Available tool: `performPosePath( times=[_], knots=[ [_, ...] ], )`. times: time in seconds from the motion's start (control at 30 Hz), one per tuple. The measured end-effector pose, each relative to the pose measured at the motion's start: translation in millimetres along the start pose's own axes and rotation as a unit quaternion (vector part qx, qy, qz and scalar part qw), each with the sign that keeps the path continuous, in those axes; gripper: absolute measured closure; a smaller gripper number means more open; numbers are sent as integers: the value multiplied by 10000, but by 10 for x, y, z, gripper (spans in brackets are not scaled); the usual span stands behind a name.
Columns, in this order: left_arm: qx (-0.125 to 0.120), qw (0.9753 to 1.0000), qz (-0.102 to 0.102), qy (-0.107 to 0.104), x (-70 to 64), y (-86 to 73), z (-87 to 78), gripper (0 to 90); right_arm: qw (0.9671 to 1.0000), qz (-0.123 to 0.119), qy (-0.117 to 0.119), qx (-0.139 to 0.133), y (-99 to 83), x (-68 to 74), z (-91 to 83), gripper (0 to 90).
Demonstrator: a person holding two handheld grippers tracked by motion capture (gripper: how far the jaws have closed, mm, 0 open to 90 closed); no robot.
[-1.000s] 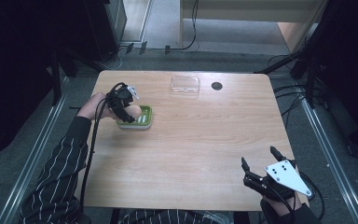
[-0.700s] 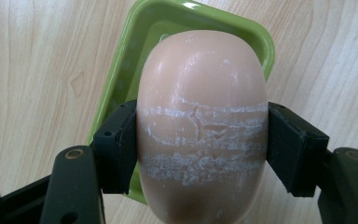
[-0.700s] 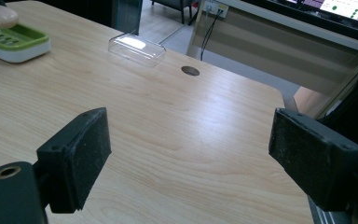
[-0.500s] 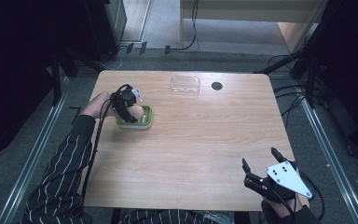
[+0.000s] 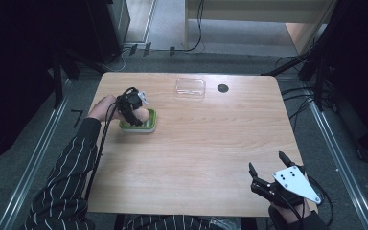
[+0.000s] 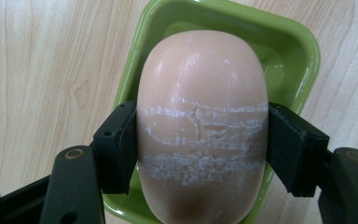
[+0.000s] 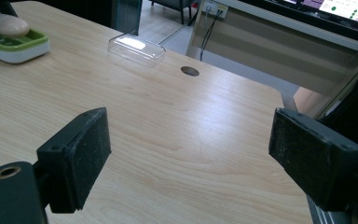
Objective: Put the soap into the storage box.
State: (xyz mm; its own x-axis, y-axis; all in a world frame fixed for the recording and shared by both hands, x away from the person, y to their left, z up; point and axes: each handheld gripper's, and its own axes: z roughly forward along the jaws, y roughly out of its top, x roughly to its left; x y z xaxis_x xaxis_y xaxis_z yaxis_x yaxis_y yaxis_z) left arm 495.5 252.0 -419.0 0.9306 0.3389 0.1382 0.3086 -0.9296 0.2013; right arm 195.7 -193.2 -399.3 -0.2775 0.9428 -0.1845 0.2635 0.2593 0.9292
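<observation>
Soap (image 6: 202,126) bottom and dish (image 6: 289,51) cropped

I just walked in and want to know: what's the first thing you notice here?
A pale peach soap bar pinched between the left tongs, right over a green dish near the table's left edge. Farther back lies a clear plastic lid. The right tongs wait wide open at the near right corner.

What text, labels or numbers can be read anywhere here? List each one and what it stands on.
No readable text anywhere.
Screen at the top right of the right gripper view: coloured dots and marks, too small and blurred to read.
Soap, green dish, clear lid, grey plate on the right gripper: no lettering visible.
</observation>
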Motion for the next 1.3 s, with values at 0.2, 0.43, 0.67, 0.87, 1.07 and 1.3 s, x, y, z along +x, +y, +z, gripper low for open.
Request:
performPosePath(
  times=[0.2, 0.43, 0.67, 0.87, 1.07, 1.3],
  knots=[
    [-53, 10000, -42, 52, 15, -6, 23, 335, 10000, 19, 3, 6, 1, 6, -1, 134],
    [-48, 9999, -148, 35, 35, -23, 55, 334, 10000, 9, 13, 0, 2, 4, 3, 134],
    [-32, 9998, -215, -7, 48, -27, 98, 333, 10000, 12, 16, -3, 3, 5, 2, 134],
    [-191, 9995, -242, 67, 53, -34, 29, 330, 10000, 11, 15, -2, 3, 5, 3, 134],
    [-209, 9991, -367, 58, 44, -38, -33, 286, 10000, -1, 28, -18, 5, 5, 5, 134],
    [-99, 9979, -642, -65, 22, -25, -130, 164, 10000, 6, 23, -30, 5, 4, 3, 134]
  ],
)
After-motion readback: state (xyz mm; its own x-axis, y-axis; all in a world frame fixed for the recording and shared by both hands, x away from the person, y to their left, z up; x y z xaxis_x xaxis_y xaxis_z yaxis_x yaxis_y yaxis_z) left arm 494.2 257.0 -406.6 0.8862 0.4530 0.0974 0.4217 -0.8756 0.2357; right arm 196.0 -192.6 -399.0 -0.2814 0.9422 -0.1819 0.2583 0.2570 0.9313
